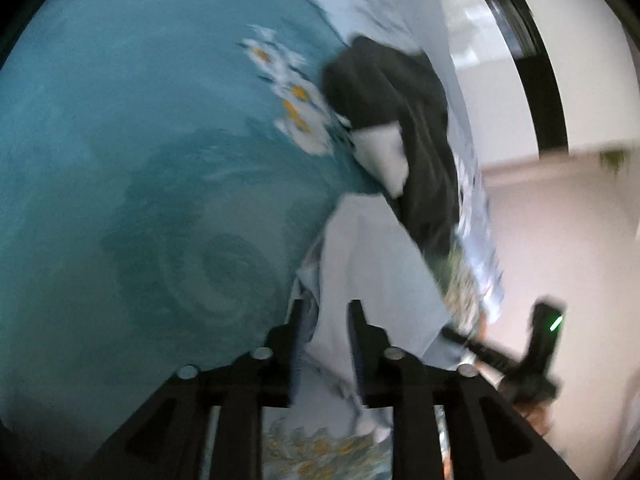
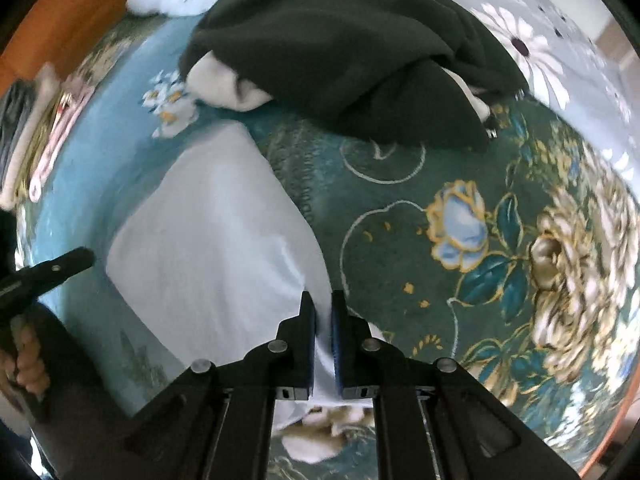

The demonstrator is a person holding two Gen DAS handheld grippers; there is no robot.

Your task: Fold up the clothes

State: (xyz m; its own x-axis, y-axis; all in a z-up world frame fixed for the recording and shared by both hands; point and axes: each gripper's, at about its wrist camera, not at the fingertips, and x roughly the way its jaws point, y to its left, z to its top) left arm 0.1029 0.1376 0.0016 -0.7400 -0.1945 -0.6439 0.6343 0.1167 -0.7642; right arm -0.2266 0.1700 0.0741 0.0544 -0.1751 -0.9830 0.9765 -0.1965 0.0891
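A pale blue garment lies spread on a teal flowered bedspread. My right gripper is shut on its near edge, with cloth between the fingers. In the left wrist view the same garment hangs in front of my left gripper, whose fingers pinch a fold of it. The left view is blurred by motion. The right gripper shows at the lower right of the left view, and the left gripper at the left edge of the right view.
A dark green garment with white lining lies heaped at the far side of the bed, also seen in the left view. Folded clothes are stacked at the left. A white wall and dark door frame stand beyond the bed.
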